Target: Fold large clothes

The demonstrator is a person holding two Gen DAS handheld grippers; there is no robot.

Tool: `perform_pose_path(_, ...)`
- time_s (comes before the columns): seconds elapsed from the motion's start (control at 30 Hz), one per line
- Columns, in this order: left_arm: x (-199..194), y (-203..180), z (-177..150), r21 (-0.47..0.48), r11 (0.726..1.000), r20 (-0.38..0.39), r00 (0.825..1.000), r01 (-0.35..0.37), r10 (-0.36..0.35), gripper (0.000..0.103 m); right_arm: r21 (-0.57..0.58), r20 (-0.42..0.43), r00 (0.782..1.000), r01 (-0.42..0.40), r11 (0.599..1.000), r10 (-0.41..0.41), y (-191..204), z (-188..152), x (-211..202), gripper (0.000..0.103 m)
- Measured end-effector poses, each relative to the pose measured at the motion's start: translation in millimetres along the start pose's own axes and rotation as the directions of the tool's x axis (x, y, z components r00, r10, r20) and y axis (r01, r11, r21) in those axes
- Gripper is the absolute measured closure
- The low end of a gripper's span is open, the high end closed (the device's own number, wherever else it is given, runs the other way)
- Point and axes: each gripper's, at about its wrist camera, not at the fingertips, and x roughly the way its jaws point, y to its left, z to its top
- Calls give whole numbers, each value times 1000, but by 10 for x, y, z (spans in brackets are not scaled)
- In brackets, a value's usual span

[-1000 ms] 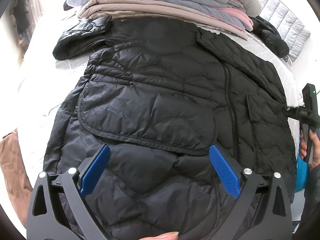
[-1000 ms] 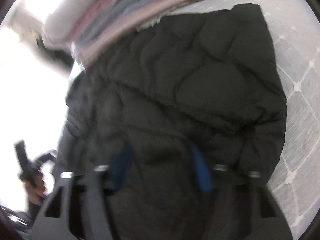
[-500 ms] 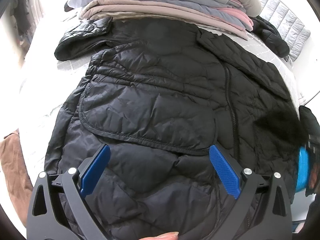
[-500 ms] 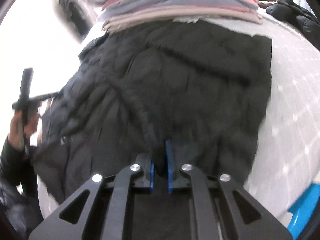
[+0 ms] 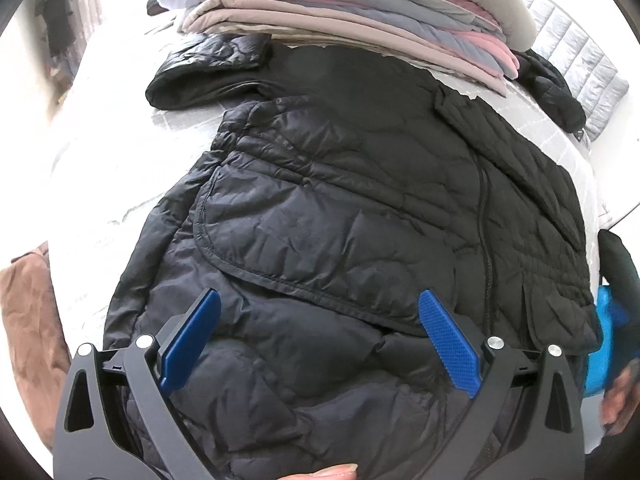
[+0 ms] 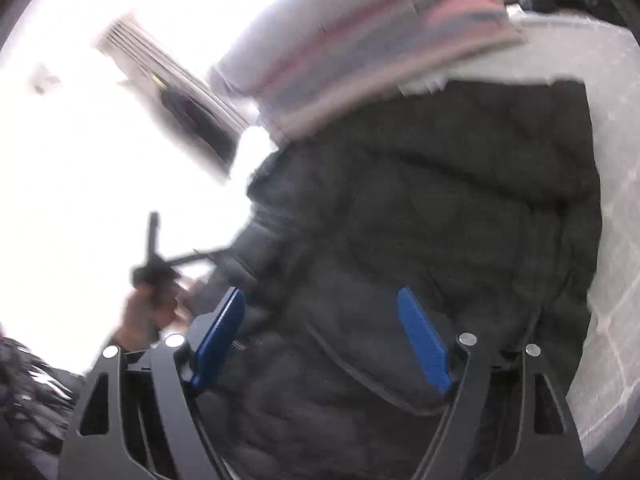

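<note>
The black quilted jacket [image 5: 360, 240] lies spread on the bed [image 5: 112, 160], its collar against the stack of folded clothes [image 5: 360, 12] at the far edge. The right gripper [image 6: 320, 340] has just let its jaws spread, nothing pinched; the left gripper [image 5: 320, 344] hangs tilted downward over the hem, jaws wide. Next, I judge, pinch hem corners squarely before folding.

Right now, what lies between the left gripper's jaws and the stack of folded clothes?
In the left wrist view, only the black quilted jacket lies spread from the left gripper to the stack of folded clothes.
</note>
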Motion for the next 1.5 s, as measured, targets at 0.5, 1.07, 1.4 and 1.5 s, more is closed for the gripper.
perform_pose_path(0.5, -70, 147, -3, -31, 999, 3, 1000, 20, -20, 8, 462, 145, 989, -40, 886, -31, -1065, -331, -99, 25)
perform_pose_path(1.07, -168, 518, 53, -101, 995, 27, 1000, 6, -3, 8, 149, 120, 982, 126, 981, -144, 310, 368, 554, 23)
perform_pose_path(1.4, -348, 1249, 130, -228, 971, 79, 993, -65, 85, 8, -271, -195, 965, 117, 955, -174, 1934, 920, 3029, 21)
perform_pose_path(1.5, -370, 1547, 116, -287, 956, 68, 994, -67, 90, 8, -375, -292, 901, 199, 905, -320, 1987, 758, 3550, 15)
